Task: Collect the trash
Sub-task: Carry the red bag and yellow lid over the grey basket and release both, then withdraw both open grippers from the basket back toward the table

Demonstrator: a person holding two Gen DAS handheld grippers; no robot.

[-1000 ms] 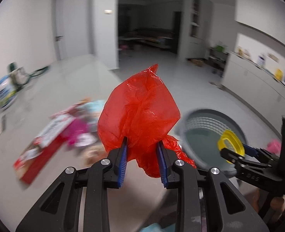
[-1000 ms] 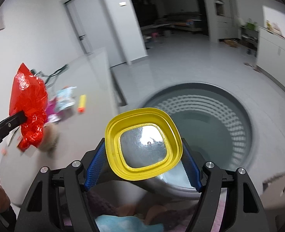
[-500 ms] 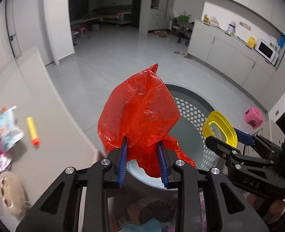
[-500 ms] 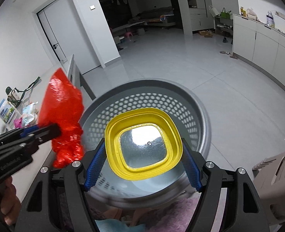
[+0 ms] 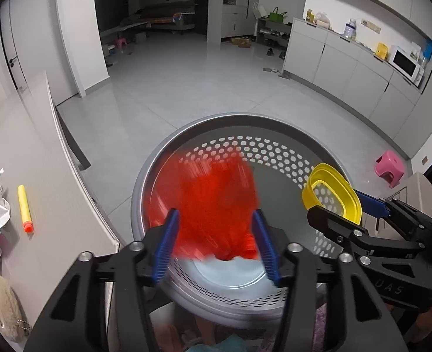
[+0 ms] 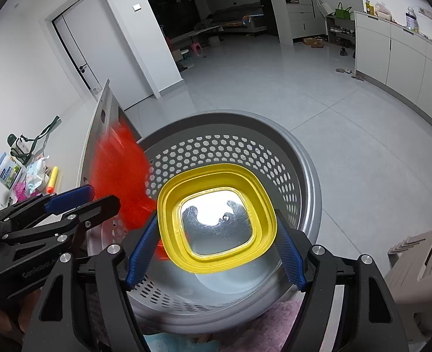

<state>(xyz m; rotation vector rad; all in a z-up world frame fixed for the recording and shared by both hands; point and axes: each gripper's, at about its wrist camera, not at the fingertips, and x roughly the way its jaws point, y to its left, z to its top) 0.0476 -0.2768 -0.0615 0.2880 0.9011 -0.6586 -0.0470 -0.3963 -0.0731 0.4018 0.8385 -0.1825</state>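
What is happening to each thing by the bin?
red plastic bag: blurred, loose between the jaws, over the basket.
left gripper: open, jaws have just been opening.
yellow lid: clamped, held over the basket.
right gripper: shut on the lid.
grey basket: upright, looks empty.

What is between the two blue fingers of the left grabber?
In the left wrist view, the red plastic bag, blurred, sits between the left gripper's opened fingers, over the grey basket.
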